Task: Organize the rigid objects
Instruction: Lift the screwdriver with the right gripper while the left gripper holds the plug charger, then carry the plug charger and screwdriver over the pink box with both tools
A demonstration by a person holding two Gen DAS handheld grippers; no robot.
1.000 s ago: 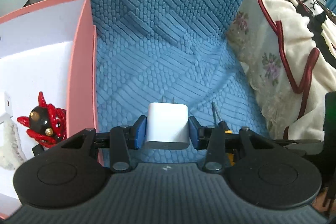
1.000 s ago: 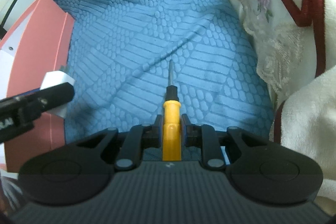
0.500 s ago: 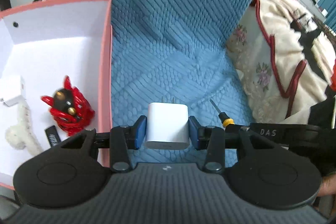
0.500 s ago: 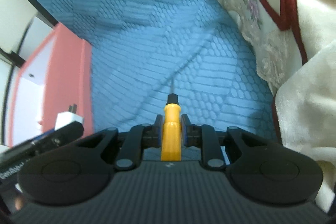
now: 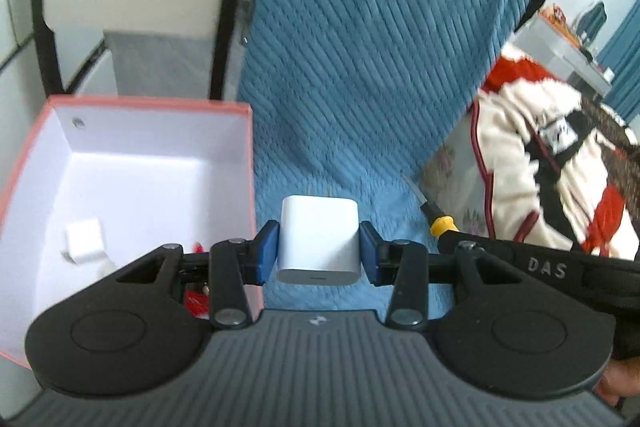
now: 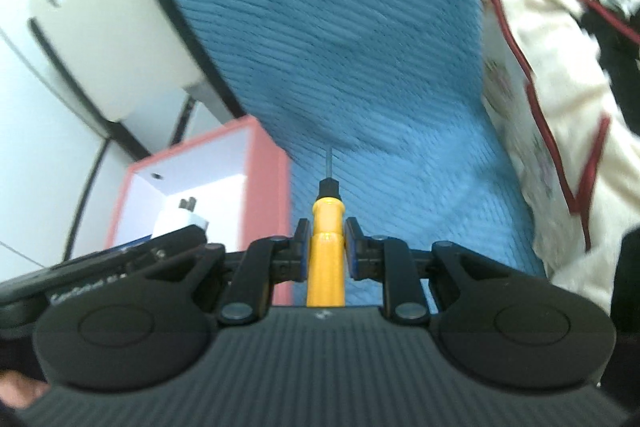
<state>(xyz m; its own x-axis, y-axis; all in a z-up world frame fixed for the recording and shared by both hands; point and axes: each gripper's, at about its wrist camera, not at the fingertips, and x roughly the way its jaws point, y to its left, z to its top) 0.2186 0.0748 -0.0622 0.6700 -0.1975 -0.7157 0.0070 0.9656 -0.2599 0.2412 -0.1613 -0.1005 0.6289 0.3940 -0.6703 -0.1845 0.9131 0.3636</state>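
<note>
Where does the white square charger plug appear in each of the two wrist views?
Left wrist view: the white square charger plug sits at centre, clamped between the left gripper's blue pads.
Right wrist view: it shows small at lower left, prongs up, before the box.
Shared landmark: the pink cardboard box with white inside.
</note>
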